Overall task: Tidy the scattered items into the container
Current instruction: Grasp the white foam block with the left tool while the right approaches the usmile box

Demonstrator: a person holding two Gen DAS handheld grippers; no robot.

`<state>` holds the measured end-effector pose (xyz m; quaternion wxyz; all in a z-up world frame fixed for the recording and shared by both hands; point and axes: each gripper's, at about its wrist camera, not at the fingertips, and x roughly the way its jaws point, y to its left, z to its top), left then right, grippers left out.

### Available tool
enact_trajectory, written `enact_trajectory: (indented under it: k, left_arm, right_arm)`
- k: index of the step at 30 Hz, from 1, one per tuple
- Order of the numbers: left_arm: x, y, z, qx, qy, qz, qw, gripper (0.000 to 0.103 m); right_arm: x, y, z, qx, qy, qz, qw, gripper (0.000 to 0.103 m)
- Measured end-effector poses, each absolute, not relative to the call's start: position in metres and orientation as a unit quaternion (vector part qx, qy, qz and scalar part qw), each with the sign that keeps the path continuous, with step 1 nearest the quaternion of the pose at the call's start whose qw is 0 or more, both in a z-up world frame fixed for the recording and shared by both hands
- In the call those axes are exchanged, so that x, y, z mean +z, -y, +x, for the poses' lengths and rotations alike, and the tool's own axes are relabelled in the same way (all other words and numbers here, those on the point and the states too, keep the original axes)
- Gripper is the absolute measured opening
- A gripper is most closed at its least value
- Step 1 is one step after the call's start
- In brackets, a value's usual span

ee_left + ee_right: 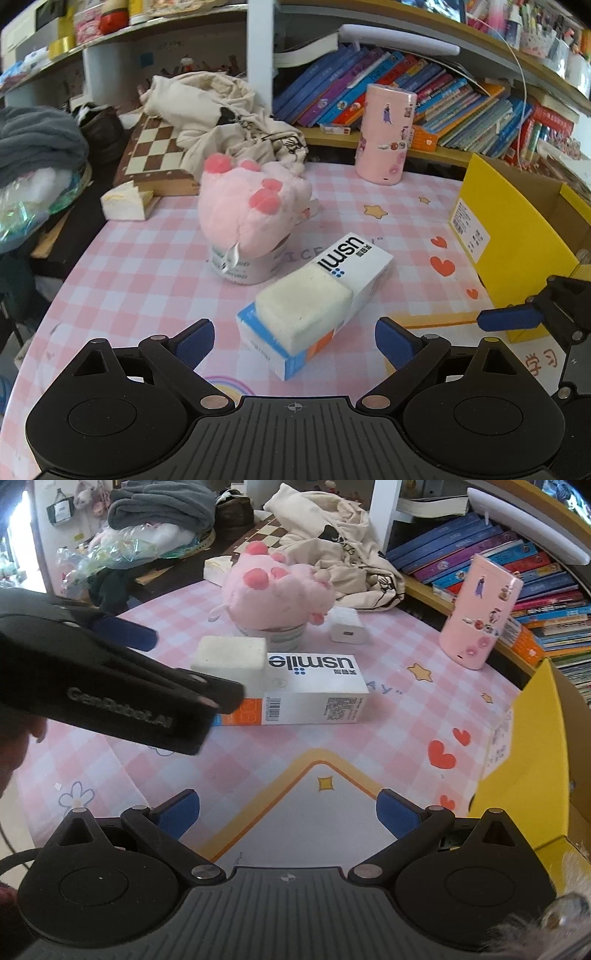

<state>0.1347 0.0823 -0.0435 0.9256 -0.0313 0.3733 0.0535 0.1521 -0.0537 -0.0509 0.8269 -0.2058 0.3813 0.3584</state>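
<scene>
1. Grippers first: the left gripper (294, 341) has its blue-padded fingers spread wide, holding nothing, with the near end of the usmile box (317, 306) lying between the tips at 12 o'clock.
2. A white sponge block (304, 308) rests on top of that box, toward its near end.
3. The right gripper (286, 812) is likewise spread apart and empty, hovering over the pink checked tablecloth (388, 716).
4. The yellow cardboard box (517, 236) stands open at 3 o'clock in the left wrist view, well apart from the usmile box.
5. A pink plush paw (255, 206) sits on a white tub (245, 267) at 11 o'clock, just beyond the usmile box.
6. A pink stickered cylinder (384, 134) stands upright at 1 o'clock, near the shelf of books (443, 99).
7. A white charger (349, 627) lies beside the plush in the right wrist view.
</scene>
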Motion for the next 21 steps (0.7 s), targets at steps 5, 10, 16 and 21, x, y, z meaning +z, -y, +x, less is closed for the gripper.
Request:
enact_trajectory:
  k: [5,10,16,21]
  left_arm:
    - [-0.048,-0.08,0.148,0.047,-0.377,-0.02,0.925,0.095]
    - [-0.052,-0.081,0.156,0.046,-0.378,-0.017,0.925,0.095]
    - [-0.057,-0.084,0.161,0.049,-0.381,-0.02,0.923,0.091]
    - [-0.059,-0.086,0.162,0.045,-0.381,-0.028,0.923,0.074]
  right_arm:
    - [-0.05,0.05,0.165,0.365,-0.372,-0.206,0.828,0.103]
    - [-0.053,0.043,0.18,0.369,-0.369,-0.212,0.826,0.103]
    - [-0.059,0.039,0.192,0.368,-0.378,-0.213,0.822,0.103]
    - [-0.062,0.036,0.195,0.373,-0.381,-0.217,0.818,0.103]
